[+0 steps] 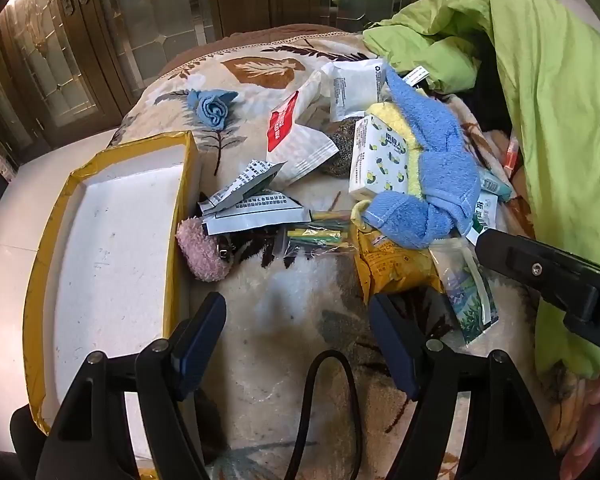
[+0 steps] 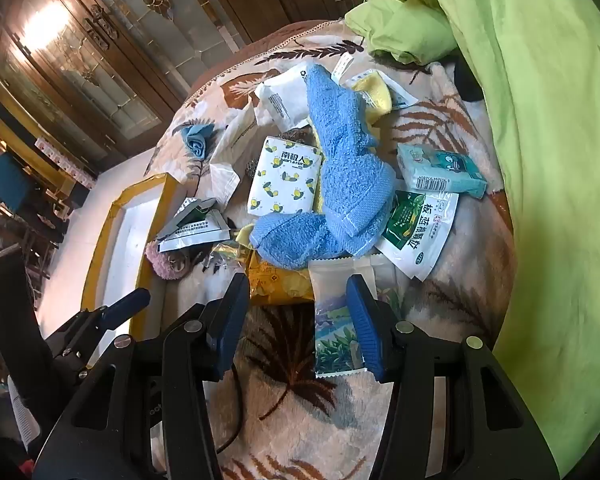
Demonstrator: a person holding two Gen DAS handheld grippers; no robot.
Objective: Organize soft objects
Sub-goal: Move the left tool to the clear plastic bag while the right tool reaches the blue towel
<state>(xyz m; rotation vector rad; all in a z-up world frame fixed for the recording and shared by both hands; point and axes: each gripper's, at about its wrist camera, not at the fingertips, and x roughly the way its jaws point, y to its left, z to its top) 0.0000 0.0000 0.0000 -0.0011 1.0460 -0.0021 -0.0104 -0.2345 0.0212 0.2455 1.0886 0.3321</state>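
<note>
1. Sorting looks barely begun: the box (image 1: 112,216), left of frame, holds nothing.
2. The blue towel (image 2: 340,184) lies mid-frame, draped over packets on the blanket (image 2: 300,400).
3. The left gripper (image 1: 298,340) and the right gripper (image 2: 296,320) are both spread wide, grasping nothing.
4. Likely next: the right gripper reaches up to pinch the towel.

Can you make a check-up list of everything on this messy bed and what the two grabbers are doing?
Surface: leaf-print blanket.
Job's things: blue towel draped over the pile; rolled blue cloth apart; pink fuzzy thing beside the tray.
Clutter: tissue pack, packets, yellow bag.
Container: yellow-edged tray, nothing in it.
Grippers: left gripper open; right gripper open, both holding nothing.
Cables: black cable.
Surroundings: green bedding, glass doors.
</note>
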